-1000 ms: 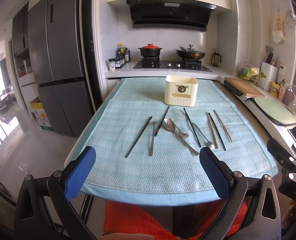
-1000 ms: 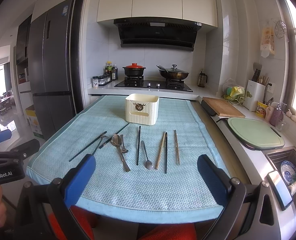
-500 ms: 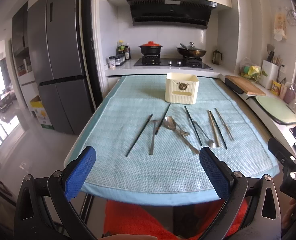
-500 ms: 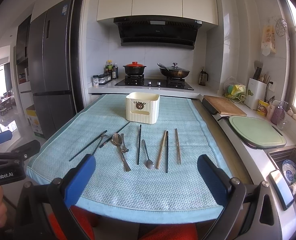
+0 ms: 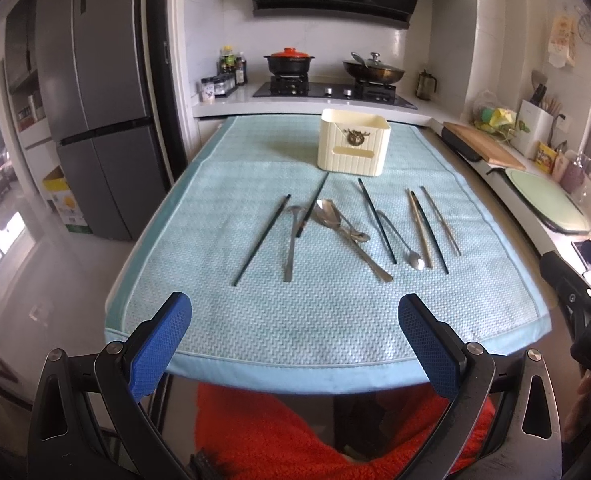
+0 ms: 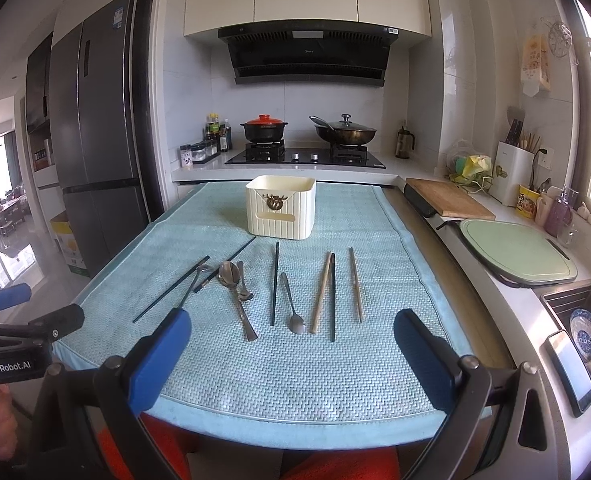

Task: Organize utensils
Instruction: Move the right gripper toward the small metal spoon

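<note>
A cream utensil holder [image 5: 353, 143] [image 6: 281, 206] stands upright at the far middle of a light blue mat [image 5: 315, 312] [image 6: 303, 368]. In front of it lie several black chopsticks [image 5: 261, 239] [image 6: 275, 283], wooden chopsticks [image 5: 418, 227] [image 6: 355, 284] and metal spoons [image 5: 349, 231] [image 6: 237, 295], spread in a loose row. My left gripper [image 5: 295, 344] hovers open over the mat's near edge, nothing between its blue pads. Equally open and empty, my right gripper [image 6: 291, 356] hangs at the near edge too. Each gripper's side shows in the other's view.
A grey fridge [image 5: 91, 92] stands to the left. Behind the mat is a hob with a red-lidded pot [image 6: 264, 128] and a wok [image 6: 345, 133]. On the right counter lie a wooden board [image 6: 449, 200], a green board [image 6: 519, 250], a phone [image 6: 569, 368] and a sink.
Both views have shifted slightly: the left gripper has tipped down and come a little nearer the utensils. The right gripper has crept forward. Utensils and holder lie as before.
</note>
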A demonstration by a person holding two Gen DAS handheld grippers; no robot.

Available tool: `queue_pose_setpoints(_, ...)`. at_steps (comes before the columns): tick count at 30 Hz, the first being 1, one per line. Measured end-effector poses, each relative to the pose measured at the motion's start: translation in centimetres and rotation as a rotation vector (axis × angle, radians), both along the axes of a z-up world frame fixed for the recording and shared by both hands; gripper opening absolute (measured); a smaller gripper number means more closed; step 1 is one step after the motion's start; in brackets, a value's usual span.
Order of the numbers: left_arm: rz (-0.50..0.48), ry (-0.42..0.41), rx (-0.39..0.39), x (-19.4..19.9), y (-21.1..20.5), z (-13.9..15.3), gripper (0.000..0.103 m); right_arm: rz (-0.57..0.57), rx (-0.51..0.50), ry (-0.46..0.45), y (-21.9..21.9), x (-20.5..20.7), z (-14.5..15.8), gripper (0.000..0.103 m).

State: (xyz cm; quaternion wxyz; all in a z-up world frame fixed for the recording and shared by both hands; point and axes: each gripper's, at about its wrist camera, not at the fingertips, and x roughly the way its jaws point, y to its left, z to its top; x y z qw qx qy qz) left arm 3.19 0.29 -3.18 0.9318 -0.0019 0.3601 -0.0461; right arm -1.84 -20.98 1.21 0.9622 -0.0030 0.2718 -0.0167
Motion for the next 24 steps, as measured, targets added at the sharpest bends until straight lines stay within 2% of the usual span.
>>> queue_pose_setpoints(4, -0.005, 0.047, -0.019, 1.1, 0.1, -0.9, 0.103, 0.006, 0.01, 0.024, -0.1, 0.9, -0.7, 0.103)
queue_pose_setpoints(12, 0.032, 0.066, -0.012, 3.8, 1.0, -1.5, 0.103, -0.001, 0.056, 0.081, -1.5, 3.3, -2.3, 0.103)
queue_pose_setpoints(19, 0.069, 0.091, 0.003, 7.7, 2.4, -2.1, 0.103, -0.015, 0.093, 0.122, -3.1, 5.4, -3.5, 0.103)
queue_pose_setpoints(24, 0.078, 0.144, -0.009, 10.7, 3.8, -3.2, 0.103, -0.028, 0.117, 0.146, -4.5, 7.2, -4.1, 0.103)
